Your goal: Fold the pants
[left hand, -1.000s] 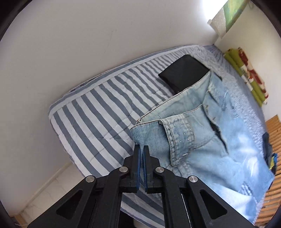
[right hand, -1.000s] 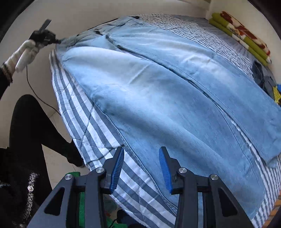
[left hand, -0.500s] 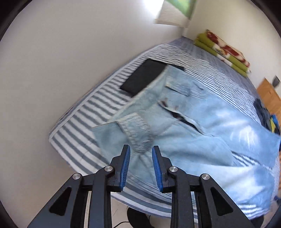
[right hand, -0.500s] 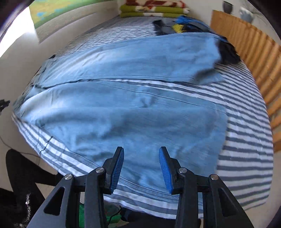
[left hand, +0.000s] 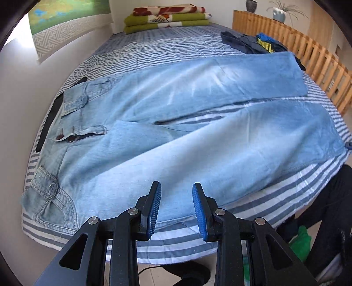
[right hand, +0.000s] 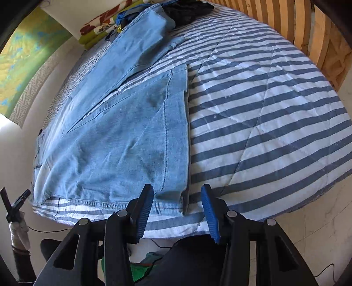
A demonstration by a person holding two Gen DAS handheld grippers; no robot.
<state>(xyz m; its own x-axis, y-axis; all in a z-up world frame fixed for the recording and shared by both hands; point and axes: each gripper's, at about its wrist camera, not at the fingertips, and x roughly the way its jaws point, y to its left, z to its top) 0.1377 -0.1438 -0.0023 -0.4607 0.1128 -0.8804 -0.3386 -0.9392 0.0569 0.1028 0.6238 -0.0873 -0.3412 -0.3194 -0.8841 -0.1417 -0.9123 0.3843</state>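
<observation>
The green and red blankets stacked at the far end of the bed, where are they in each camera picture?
Left wrist view: the folded blankets sit top centre, against the far wall.
Right wrist view: the same blankets show at the upper left, partly hidden behind a leg of the jeans.
Shared landmark: the wooden slatted rail along the bed's side.

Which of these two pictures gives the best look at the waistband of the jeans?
The left wrist view: the waistband shows fully there, with belt loops and fly. The right wrist view shows mostly the leg hem; the waistband sits far off at the mattress edge, too foreshortened to make out.
</observation>
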